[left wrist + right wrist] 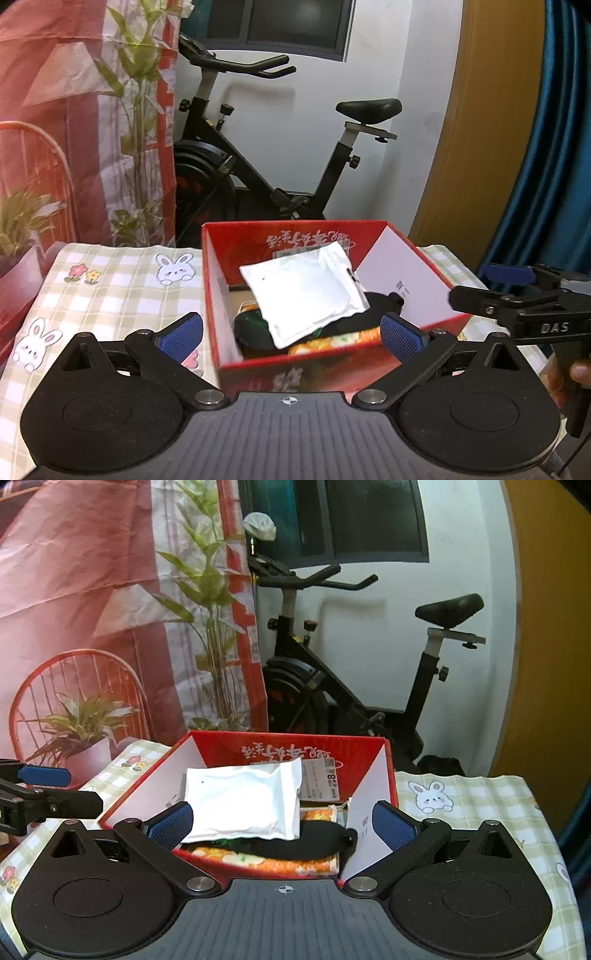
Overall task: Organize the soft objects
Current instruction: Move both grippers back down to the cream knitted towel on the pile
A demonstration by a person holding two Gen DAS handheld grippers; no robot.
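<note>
left gripper (291, 338) gaping fully, gripping nothing, sitting at box (295, 230) near rim | right gripper (282, 823) gaping fully, empty, hanging over near rim | cloth (122, 280) lying bare left of box, (480, 797) bare right of it | white pouch (242, 803) lying tilted on top inside box, puffy, overlapping black item (314, 840) and orange floral cloth (280, 864)

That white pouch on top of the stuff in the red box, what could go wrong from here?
The white pouch lies tilted on the pile, leaning on the back wall of the red box, so it might slide or tip out if the box is bumped. The pile looks loosely stacked: the black item and orange floral fabric underneath may shift. Both the left gripper and right gripper are open and empty, so nothing steadies it.
</note>
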